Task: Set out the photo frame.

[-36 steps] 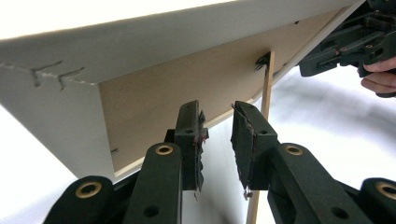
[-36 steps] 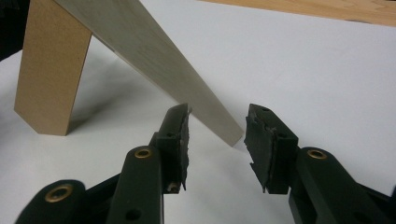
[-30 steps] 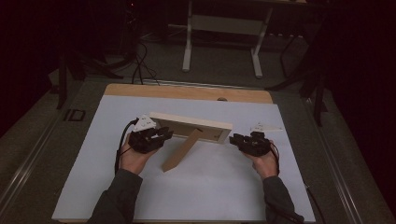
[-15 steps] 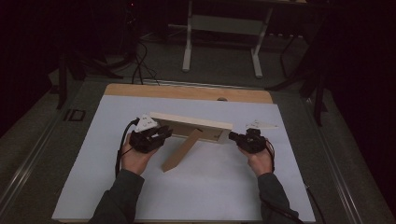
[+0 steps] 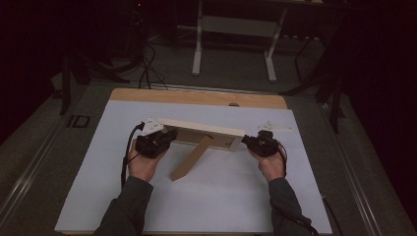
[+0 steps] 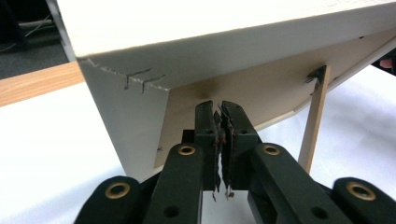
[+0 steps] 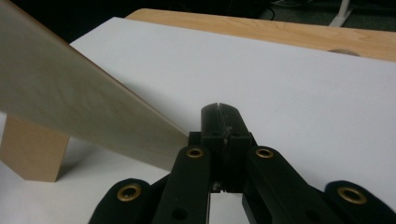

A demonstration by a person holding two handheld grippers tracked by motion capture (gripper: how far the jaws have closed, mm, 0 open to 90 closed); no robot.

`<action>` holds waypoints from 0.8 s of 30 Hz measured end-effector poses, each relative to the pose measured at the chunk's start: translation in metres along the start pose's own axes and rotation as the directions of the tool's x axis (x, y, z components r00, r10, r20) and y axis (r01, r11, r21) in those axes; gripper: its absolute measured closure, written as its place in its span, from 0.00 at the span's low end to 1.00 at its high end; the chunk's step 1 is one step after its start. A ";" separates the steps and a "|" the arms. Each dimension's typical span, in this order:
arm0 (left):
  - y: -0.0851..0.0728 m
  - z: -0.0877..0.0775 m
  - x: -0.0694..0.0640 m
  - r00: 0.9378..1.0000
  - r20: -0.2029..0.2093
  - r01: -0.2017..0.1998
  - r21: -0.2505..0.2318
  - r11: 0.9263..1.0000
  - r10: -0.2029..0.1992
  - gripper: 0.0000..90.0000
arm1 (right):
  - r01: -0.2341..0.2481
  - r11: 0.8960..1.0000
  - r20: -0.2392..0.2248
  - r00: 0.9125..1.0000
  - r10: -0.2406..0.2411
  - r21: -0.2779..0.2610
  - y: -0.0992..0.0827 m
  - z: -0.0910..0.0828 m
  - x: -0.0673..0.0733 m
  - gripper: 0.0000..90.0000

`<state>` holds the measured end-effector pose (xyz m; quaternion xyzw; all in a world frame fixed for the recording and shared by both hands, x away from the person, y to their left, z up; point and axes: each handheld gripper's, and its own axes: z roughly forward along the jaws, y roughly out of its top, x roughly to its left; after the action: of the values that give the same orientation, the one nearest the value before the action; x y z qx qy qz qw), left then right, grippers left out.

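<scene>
One wooden picture frame (image 5: 201, 132) stands on the white bench (image 5: 98, 196), its back towards the person, propped by one brown stand leg (image 5: 191, 158). Two tools work at it, one at each end. The left tool (image 5: 167, 137) sits at the frame's left end, its jaws just closed, pressed together against the brown backing. The right tool (image 5: 247, 141) meets the right end, jaws together with nothing between them. Both forearms reach in from the near edge, hands level.
</scene>
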<state>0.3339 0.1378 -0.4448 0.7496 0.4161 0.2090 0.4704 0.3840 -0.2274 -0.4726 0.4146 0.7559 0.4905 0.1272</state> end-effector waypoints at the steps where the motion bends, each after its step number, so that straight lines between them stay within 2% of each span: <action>1: 0.000 0.001 0.000 1.000 0.000 0.002 0.001 1.000 -0.002 0.97 | -0.003 1.000 -0.002 1.000 0.003 -0.003 0.001 0.000 0.000 1.00; 10: 0.002 0.004 -0.002 1.000 -0.007 -0.008 0.014 1.000 0.008 1.00 | -0.004 1.000 -0.031 1.000 0.003 -0.013 0.008 0.001 0.001 1.00; 18: 0.003 0.006 -0.002 1.000 0.002 -0.010 0.026 1.000 0.010 1.00 | 0.001 1.000 -0.033 0.999 -0.002 -0.011 0.011 0.001 0.001 1.00; 24: 0.004 0.008 -0.003 1.000 0.007 -0.013 0.032 0.999 0.013 1.00 | 0.006 1.000 -0.057 0.998 -0.007 -0.015 0.014 0.001 0.002 1.00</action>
<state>0.3392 0.1303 -0.4451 0.7604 0.4130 0.2029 0.4584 0.3907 -0.2229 -0.4612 0.3969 0.7570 0.5073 0.1101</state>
